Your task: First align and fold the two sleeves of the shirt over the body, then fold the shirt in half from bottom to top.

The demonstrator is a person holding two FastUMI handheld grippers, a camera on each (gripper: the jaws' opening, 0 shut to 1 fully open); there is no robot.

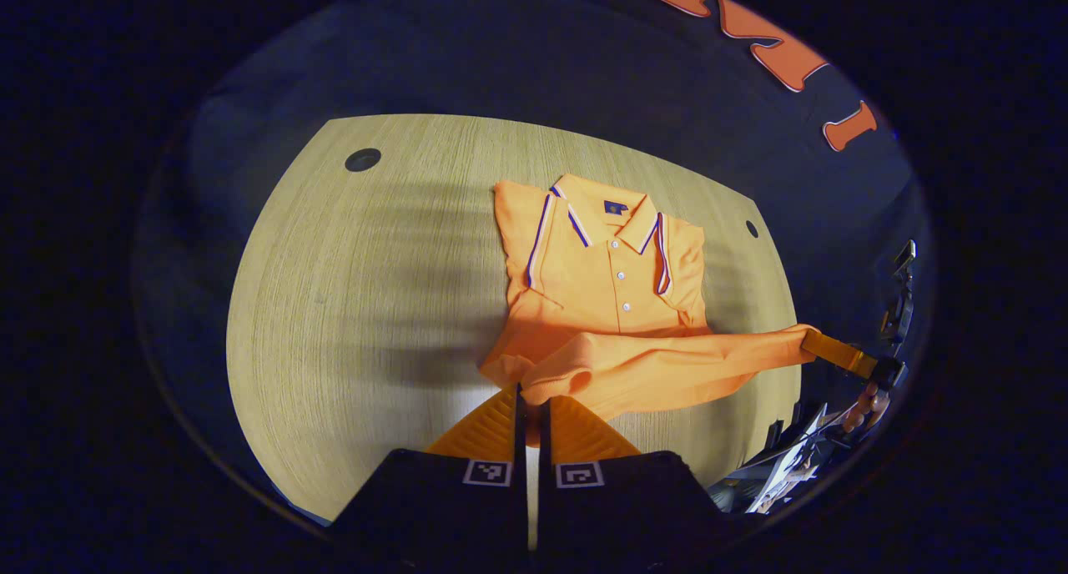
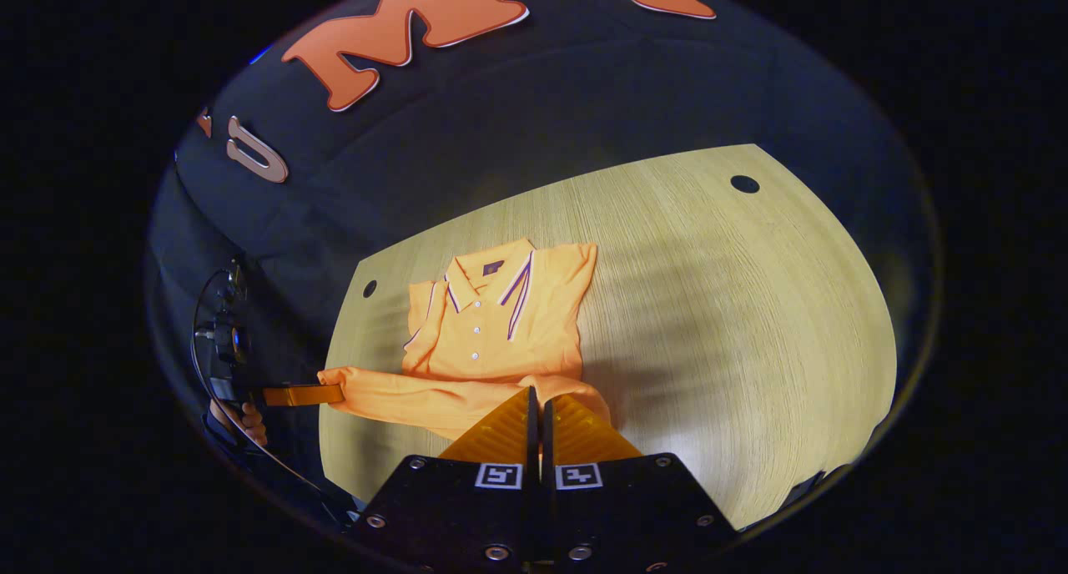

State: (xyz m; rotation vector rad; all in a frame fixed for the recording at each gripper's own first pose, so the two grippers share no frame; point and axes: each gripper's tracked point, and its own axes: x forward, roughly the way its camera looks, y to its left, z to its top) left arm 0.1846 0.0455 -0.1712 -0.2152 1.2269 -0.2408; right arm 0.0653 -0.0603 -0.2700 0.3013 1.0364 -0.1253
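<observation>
Lifting the bottom hem evenly is what this step seems to call for: both corners should rise together and travel toward the collar so the fold lands square, without dragging the tucked sleeves out of place. The shirt (image 1: 613,299) lies face up on the tabletop (image 1: 375,307), sleeves already folded over the body, collar at 12 o'clock from each camera.

In the left gripper view, the left gripper (image 1: 532,407) sits at 6 o'clock with its fingers clenched on one corner of the hem, the cloth bunching just above the tips. The hem stretches from there toward 3 o'clock, where the right gripper (image 1: 813,344) pinches the other corner, a hand (image 1: 868,403) behind it.

In the right gripper view, the right gripper (image 2: 538,407) is likewise clamped on the hem at 6 o'clock, and the raised edge runs toward 9 o'clock. Keeping the hem taut between the two corners should stop the middle sagging as it goes over.
</observation>
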